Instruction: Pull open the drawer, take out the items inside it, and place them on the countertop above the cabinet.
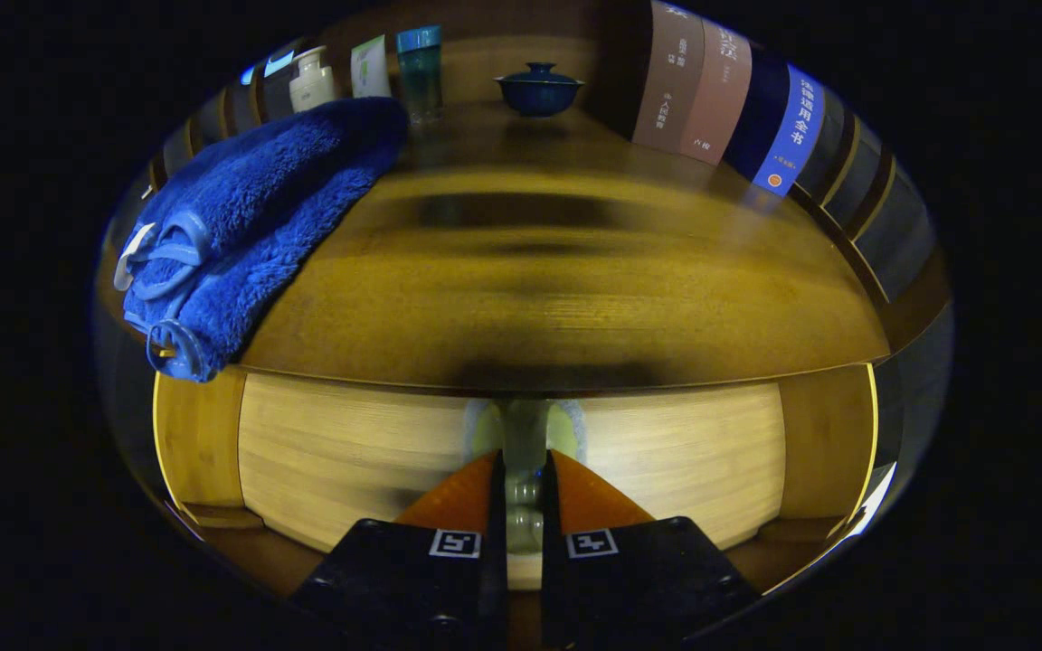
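Note:
A light wooden drawer front (376, 452) sits under the brown countertop (557, 289) of the cabinet. A pale, translucent knob (524, 434) sticks out of the drawer's middle. My gripper (523, 484) is shut on this knob, one finger pressing on each side of it. The drawer's inside is hidden. A folded blue towel (250, 226) lies on the countertop's left part, hanging slightly over the front edge.
At the back of the countertop stand a dark blue lidded bowl (538, 89), a teal bottle (420, 68), a white bottle (311, 80) and a small card (370, 66). A row of books (738, 108) leans along the right side. Wooden side posts (200, 443) flank the drawer.

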